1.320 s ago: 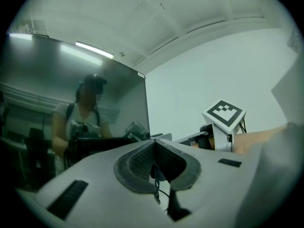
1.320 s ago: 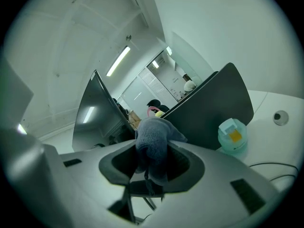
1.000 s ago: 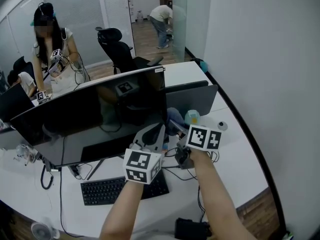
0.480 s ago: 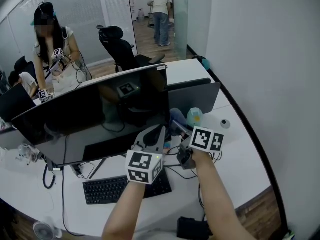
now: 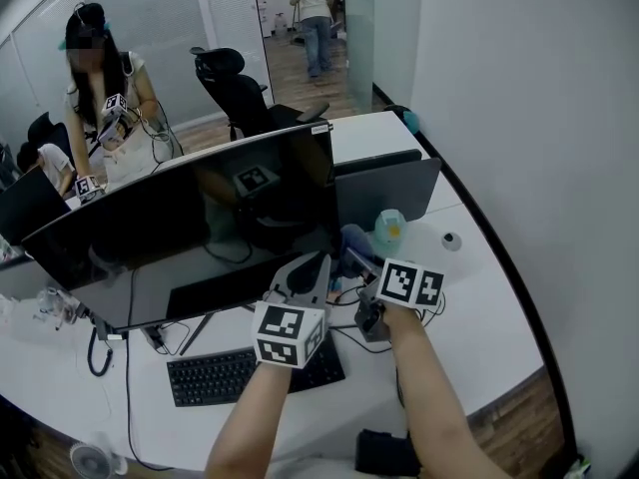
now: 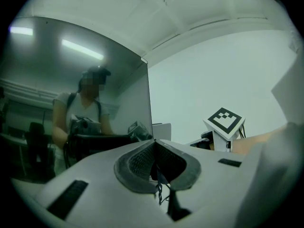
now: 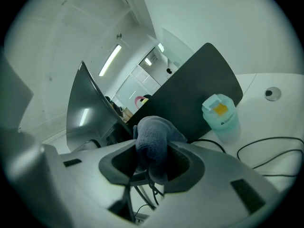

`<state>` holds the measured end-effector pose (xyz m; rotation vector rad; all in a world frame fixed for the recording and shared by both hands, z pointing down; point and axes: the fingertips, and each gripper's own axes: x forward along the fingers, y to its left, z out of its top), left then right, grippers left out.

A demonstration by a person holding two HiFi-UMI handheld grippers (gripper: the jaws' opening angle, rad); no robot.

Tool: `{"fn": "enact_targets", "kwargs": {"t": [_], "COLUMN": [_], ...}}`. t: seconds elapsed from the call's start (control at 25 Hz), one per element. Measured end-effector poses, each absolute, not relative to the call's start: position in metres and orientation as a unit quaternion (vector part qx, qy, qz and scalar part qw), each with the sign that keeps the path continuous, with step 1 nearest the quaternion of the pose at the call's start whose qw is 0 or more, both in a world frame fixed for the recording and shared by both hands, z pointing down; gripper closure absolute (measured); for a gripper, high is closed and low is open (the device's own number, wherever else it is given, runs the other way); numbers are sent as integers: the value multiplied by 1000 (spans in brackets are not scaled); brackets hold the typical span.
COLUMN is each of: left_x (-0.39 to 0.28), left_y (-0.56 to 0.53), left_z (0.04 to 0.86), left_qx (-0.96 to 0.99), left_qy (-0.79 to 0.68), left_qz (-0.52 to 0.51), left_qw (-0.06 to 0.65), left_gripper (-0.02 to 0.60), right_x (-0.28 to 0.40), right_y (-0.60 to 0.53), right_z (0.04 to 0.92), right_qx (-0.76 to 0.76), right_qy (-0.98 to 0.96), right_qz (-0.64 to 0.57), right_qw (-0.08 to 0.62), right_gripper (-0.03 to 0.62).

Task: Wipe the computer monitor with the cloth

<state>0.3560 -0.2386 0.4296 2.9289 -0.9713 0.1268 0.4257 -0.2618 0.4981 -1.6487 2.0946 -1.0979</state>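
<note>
A wide black monitor (image 5: 190, 233) stands on the white desk (image 5: 469, 317), its screen dark and reflective. My right gripper (image 5: 351, 257) is shut on a blue-grey cloth (image 7: 154, 139), which bulges out between the jaws just right of the monitor's lower right corner (image 7: 90, 110). My left gripper (image 5: 305, 272) is shut with nothing in it, held low in front of the screen's right end (image 6: 95, 103). The right gripper's marker cube (image 6: 224, 121) shows in the left gripper view.
A second dark screen (image 5: 384, 190) stands behind at the right, with a pale green wipes tub (image 5: 388, 230) before it. A black keyboard (image 5: 240, 369) and cables (image 5: 125, 367) lie below the monitor. A person (image 5: 100, 98) with grippers stands beyond the desk, beside an office chair (image 5: 235, 93).
Both grippers have hardly shifted near the monitor's lower right corner. A person in the far corridor has walked further away.
</note>
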Motion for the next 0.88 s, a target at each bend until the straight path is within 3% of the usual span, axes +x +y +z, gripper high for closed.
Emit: {"fn": "enact_targets", "kwargs": {"t": [0.88], "left_x": [352], "left_y": [-231], "left_z": [464], "left_qx": [946], "left_qy": [-314], "left_qz": [69], "left_qw": [43], "left_gripper": [574], "right_x": [424], "right_y": [-238], "right_z": [561], "right_qx": [-579], "right_qy": [672], "right_qz": [-438], "right_qw": [148], "right_gripper": [450]}}
